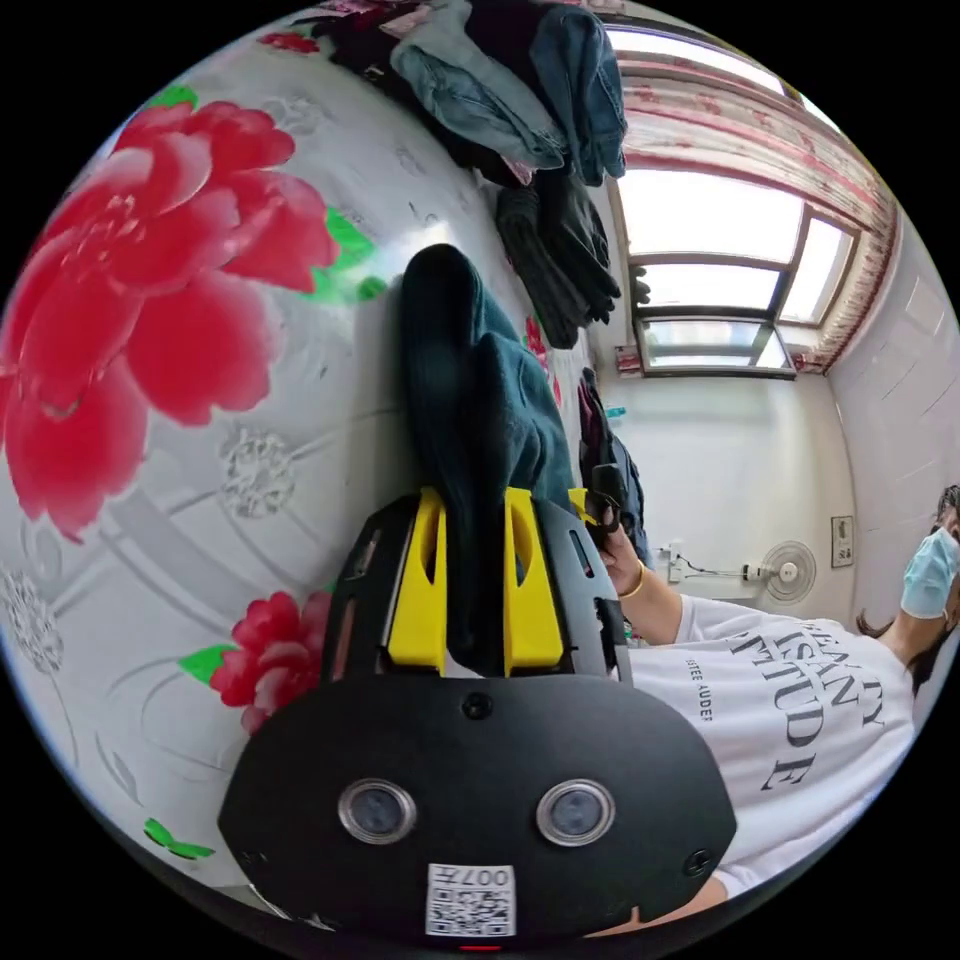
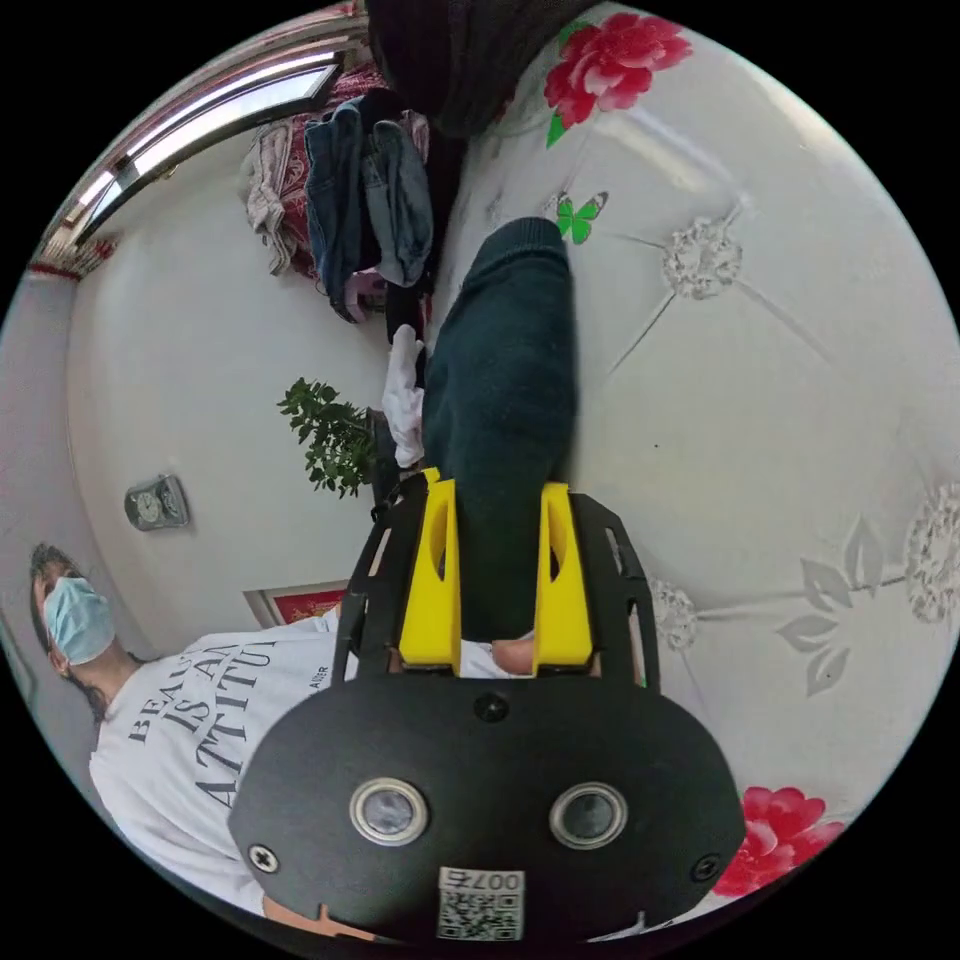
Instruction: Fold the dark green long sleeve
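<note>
both grippers (image 1: 475, 500) (image 2: 497, 495) clamped on green sleeve (image 2: 505, 370)

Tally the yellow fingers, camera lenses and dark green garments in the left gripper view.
Yellow fingers: 2, closed on the garment
Camera lenses: 2
Dark green long sleeve: 1
Total: 5

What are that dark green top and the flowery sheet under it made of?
The green top looks like a soft, matte knit, maybe fleece or cotton: it bunches thickly between the jaws, with a ribbed-looking cuff. The sheet looks smooth with a slight sheen, possibly satin-like polyester, printed with red flowers and quilted-looking rosettes. I can't tell either fibre for sure.
</note>
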Motion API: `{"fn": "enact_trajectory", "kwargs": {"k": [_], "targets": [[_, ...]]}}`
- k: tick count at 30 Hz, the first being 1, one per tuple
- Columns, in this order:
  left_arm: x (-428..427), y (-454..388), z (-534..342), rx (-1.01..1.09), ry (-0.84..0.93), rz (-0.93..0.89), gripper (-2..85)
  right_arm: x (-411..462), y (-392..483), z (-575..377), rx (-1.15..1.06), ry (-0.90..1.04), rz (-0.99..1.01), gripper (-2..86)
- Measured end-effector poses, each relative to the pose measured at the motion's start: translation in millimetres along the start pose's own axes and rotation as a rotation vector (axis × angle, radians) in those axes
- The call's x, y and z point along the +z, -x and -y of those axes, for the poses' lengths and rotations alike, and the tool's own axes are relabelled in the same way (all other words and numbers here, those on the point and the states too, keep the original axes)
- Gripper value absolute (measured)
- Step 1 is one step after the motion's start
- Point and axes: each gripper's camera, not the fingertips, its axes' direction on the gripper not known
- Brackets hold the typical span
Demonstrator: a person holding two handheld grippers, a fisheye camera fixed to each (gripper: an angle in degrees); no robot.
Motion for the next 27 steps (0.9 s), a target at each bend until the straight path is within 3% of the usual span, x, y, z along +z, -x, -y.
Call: {"fn": "enact_trajectory", "kwargs": {"k": [7,12,16,20,27], "targets": [[37.4,-126.1,85.3,0.250,-0.015,-0.032,6.4,-81.5,129.8,47.6,-0.308,-0.089,-0.039,7.7],[50.5,-244.7,187.1,0.466,-0.148,-0.077,6.6,-163.7,249.8,97.0,-0.580,-0.242,-0.140,7.7],[90.4,-302.2,276.8,0.500,-0.224,0.111,8.2,-209.3,302.0,156.4,-0.586,-0.437,-0.307,7.7],[163.7,-262.8,281.6,0.362,-0.137,0.308,10.1,-199.7,261.8,180.1,-0.416,-0.499,-0.566,8.1],[250.4,-200.4,143.0,0.360,0.072,0.587,10.5,-151.7,123.8,57.5,-0.238,-0.373,-0.578,8.9]]}}
